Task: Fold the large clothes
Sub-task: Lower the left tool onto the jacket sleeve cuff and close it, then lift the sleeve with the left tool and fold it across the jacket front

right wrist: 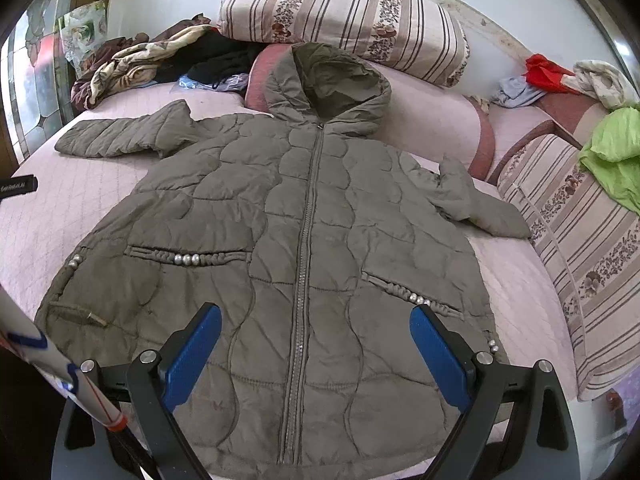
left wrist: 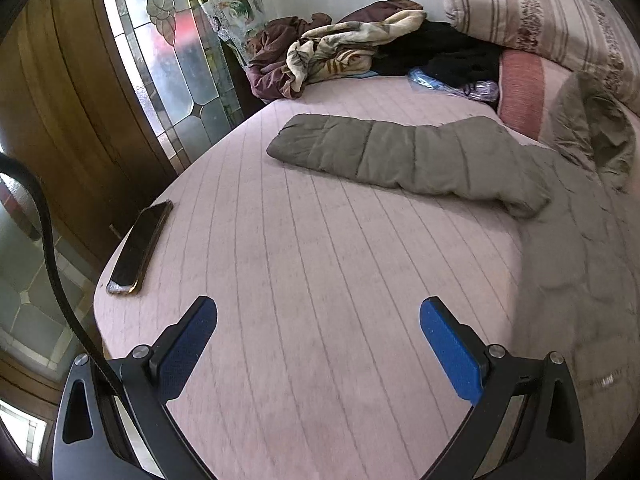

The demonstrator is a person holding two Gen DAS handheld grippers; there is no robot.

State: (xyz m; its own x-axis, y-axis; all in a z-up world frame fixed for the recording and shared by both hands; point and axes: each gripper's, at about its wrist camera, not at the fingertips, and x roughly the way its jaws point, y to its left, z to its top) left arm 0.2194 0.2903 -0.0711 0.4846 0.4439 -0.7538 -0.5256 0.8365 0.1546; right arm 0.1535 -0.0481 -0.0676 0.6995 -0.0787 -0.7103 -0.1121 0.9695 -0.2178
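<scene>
blue-padded and spread wide with nothing held, the right tool [right wrist: 316,340] hovers over the hem of the olive coat [right wrist: 280,240] lying flat, zipped, on the bed [right wrist: 520,300], the left tool [left wrist: 318,336] likewise released beside it, so folding seems unstarted, with a sleeve [left wrist: 400,156] likely first.

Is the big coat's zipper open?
No, the zipper on the coat runs closed from the hem up to the hood in the right wrist view.
</scene>
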